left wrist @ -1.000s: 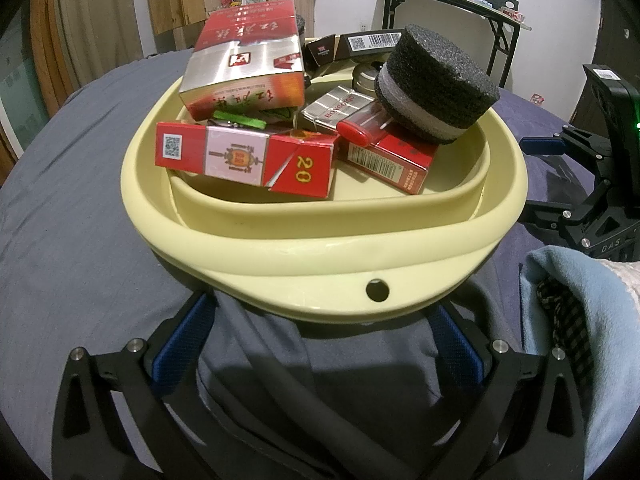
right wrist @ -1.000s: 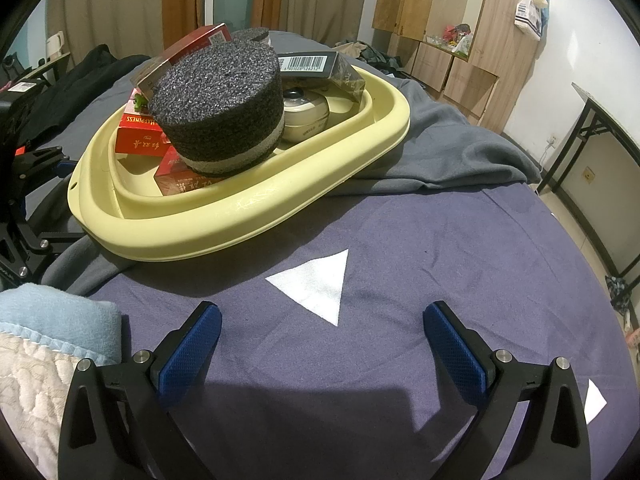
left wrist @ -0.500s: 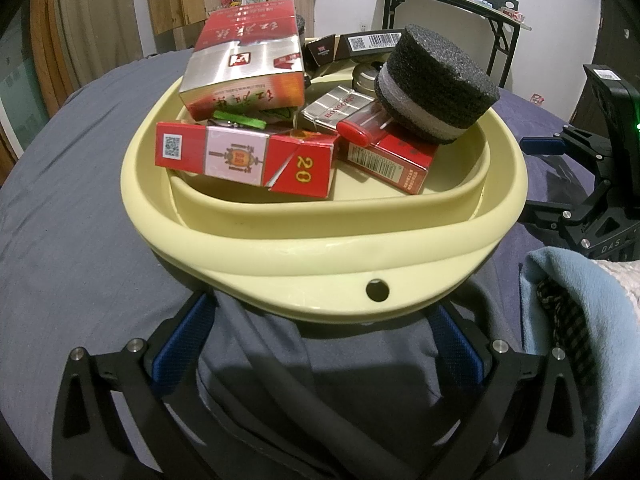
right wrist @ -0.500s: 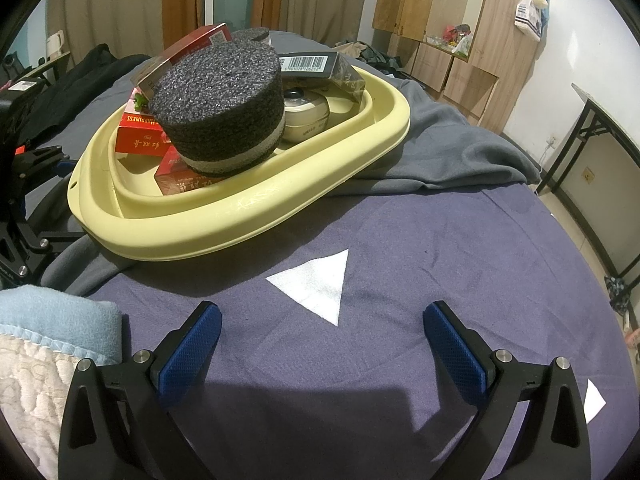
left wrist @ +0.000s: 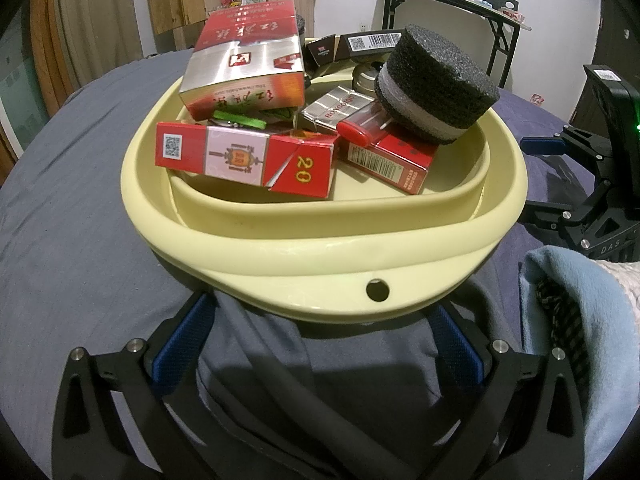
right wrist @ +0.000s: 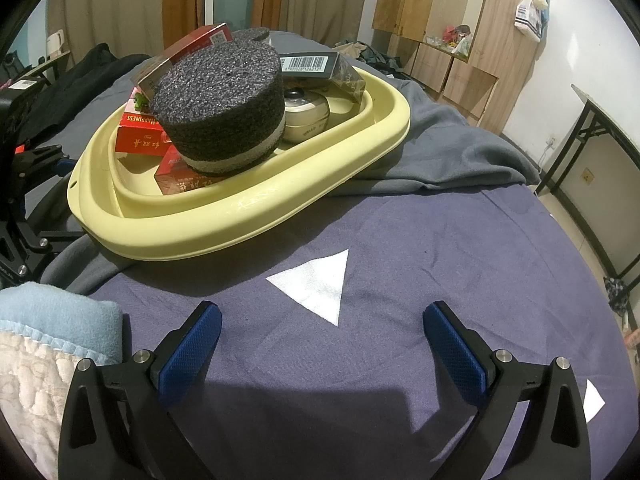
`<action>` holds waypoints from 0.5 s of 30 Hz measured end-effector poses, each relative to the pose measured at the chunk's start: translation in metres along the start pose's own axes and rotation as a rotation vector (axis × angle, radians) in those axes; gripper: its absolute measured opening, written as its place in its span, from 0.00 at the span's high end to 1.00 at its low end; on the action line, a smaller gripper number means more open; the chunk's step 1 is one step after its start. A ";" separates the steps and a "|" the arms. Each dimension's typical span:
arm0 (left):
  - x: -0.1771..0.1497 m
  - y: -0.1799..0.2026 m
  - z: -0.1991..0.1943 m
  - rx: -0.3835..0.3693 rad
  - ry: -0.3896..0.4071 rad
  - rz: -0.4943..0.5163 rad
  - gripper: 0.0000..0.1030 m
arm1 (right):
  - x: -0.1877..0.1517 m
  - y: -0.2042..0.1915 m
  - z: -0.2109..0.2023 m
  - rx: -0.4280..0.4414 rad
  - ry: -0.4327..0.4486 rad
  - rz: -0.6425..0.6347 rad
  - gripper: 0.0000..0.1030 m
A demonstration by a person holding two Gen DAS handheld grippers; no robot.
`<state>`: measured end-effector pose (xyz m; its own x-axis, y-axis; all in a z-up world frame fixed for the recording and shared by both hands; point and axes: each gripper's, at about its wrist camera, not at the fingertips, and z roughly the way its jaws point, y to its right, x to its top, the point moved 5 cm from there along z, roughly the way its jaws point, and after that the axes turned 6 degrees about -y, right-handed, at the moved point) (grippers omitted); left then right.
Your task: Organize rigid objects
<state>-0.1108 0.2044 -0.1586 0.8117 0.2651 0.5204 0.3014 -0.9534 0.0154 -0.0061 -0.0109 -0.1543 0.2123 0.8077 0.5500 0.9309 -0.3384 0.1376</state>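
A pale yellow basin (left wrist: 280, 256) (right wrist: 248, 220) sits on grey cloth on the bed and holds several rigid objects. Among them are red cigarette boxes (left wrist: 244, 160), a large red and silver box (left wrist: 244, 68), a black foam disc (left wrist: 436, 84) (right wrist: 220, 100), a red lighter (left wrist: 356, 130), a cream round tin (right wrist: 306, 114) and a black barcode box (right wrist: 312, 64). My left gripper (left wrist: 320, 316) is open and empty, its fingertips just under the basin's near rim. My right gripper (right wrist: 322, 320) is open and empty over the purple sheet, right of the basin.
A grey blanket (right wrist: 440, 152) lies under and beyond the basin. The purple sheet carries a white triangle (right wrist: 316, 280). A light blue sleeve (left wrist: 576, 320) (right wrist: 52, 320) sits at the edge of each view. Wooden cabinets and a folding table (left wrist: 452, 0) stand behind.
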 end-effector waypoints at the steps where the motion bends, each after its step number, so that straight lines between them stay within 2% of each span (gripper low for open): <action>1: 0.000 0.000 0.000 0.000 0.000 0.000 0.00 | 0.000 -0.002 0.000 0.002 -0.001 0.001 0.00; 15: 0.000 0.000 0.000 0.000 0.000 0.000 0.00 | 0.000 0.000 0.000 0.002 0.000 0.001 0.00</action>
<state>-0.1108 0.2045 -0.1585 0.8118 0.2652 0.5202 0.3014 -0.9534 0.0156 -0.0060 -0.0106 -0.1543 0.2137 0.8073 0.5500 0.9313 -0.3384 0.1349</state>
